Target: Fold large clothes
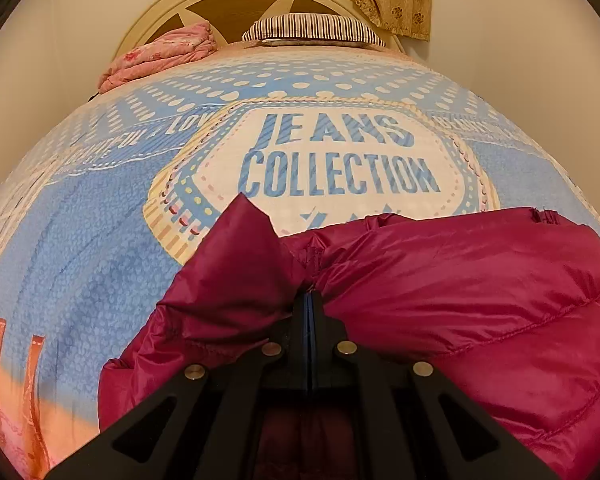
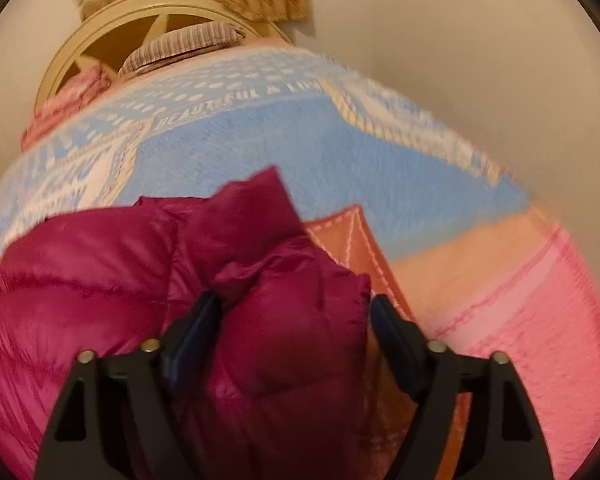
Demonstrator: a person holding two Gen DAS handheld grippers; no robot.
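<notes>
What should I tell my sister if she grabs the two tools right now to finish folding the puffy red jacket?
Left tool: shut, pinching a bunch of the jacket.
Right tool: open, its fingers either side of a puffy fold of the jacket, not squeezing it.
The jacket lies crumpled on the near part of the bedspread, with the striped pillow at the far end.
Done: one grip taken. Left: close the right tool, then probably spread and fold.

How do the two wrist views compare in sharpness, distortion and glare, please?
Left wrist view: sharp, the bedspread lettering reads cleanly; fisheye bulges the bed into a dome; soft sheen on the magenta puffer jacket pinched in the left claw. Right wrist view: motion-blurred throughout, print smeared, worst toward the right edge; same bulge; right claw open around the jacket.
</notes>
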